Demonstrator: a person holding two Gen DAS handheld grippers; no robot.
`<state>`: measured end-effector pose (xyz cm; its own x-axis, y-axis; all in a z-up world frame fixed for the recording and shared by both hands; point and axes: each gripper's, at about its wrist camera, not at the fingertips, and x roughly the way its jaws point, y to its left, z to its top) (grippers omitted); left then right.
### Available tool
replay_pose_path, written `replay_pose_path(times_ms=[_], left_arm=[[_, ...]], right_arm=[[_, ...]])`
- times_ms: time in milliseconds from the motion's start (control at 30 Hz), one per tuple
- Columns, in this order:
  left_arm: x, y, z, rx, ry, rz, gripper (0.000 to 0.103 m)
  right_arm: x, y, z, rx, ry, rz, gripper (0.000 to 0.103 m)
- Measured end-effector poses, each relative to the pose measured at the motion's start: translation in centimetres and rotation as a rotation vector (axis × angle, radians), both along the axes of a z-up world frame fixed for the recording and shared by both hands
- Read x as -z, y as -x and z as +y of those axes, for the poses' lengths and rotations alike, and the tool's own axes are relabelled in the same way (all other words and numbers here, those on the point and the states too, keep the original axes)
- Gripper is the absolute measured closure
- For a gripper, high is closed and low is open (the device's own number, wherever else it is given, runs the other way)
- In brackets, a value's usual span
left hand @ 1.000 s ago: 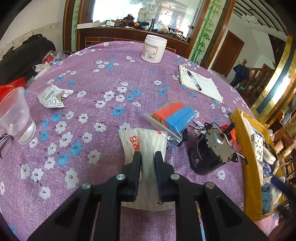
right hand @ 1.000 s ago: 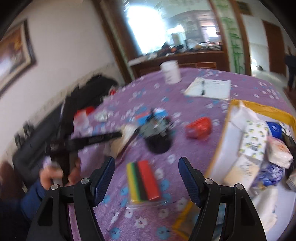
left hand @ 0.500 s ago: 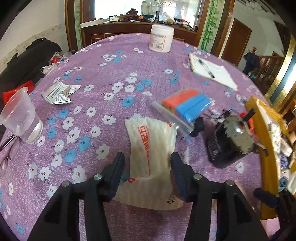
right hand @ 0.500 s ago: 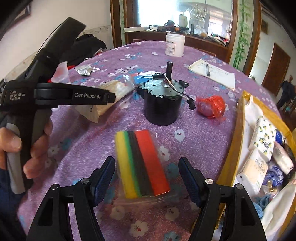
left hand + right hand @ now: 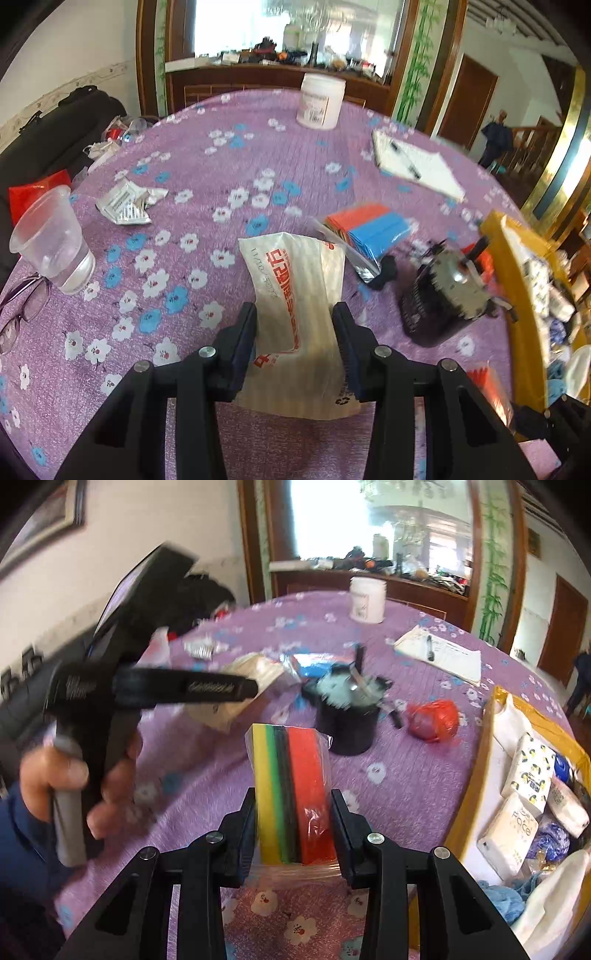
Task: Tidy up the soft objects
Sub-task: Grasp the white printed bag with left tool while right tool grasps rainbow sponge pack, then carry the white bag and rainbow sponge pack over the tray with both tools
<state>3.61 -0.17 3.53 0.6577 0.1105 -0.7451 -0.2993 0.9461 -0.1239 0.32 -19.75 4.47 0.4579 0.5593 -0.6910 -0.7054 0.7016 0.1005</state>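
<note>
A white packet with red lettering (image 5: pixel 295 288) lies lengthwise between the fingers of my left gripper (image 5: pixel 294 325). Its jaws are closing, and both pads press the packet's sides, pinching it at the waist. In the right wrist view, a bagged stack of yellow, green, black and red sponges (image 5: pixel 291 775) stands tilted up between the fingers of my right gripper (image 5: pixel 293 812). Those jaws are closing too, with the pads against the bag's sides. A hand (image 5: pixel 62 775) holds the left tool, blurred, at the left of that view.
A yellow box (image 5: pixel 476 775) of tissue packs (image 5: pixel 528 771) stands at the right. A black motor (image 5: pixel 443 302), an orange and blue sponge bag (image 5: pixel 369 229), a red bag (image 5: pixel 434 720), a water cup (image 5: pixel 55 243), glasses (image 5: pixel 22 310), a notepad (image 5: pixel 417 170) and a white jar (image 5: pixel 320 101) share the purple cloth.
The left jaws went from a tight pinch to wide apart, then narrowed onto the packet's sides. The right jaws came in from wide open onto the sponge bag, which now tilts up.
</note>
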Motion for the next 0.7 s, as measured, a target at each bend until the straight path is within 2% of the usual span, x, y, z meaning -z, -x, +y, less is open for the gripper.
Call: replay_pose_path(times_ms=[367, 700], left_arm=[[-3.0, 2.0, -1.7, 0.068, -0.017, -0.177, 0.062], [-3.7, 2.5, -3.7, 0.145, -0.040, -0.226, 0.062]], right_arm=[[-2.5, -1.3, -3.7, 0.112, -0.191, 0.005, 0.063], [-3.6, -4.4, -9.2, 0.294, -0.310, 0.035, 0.063]])
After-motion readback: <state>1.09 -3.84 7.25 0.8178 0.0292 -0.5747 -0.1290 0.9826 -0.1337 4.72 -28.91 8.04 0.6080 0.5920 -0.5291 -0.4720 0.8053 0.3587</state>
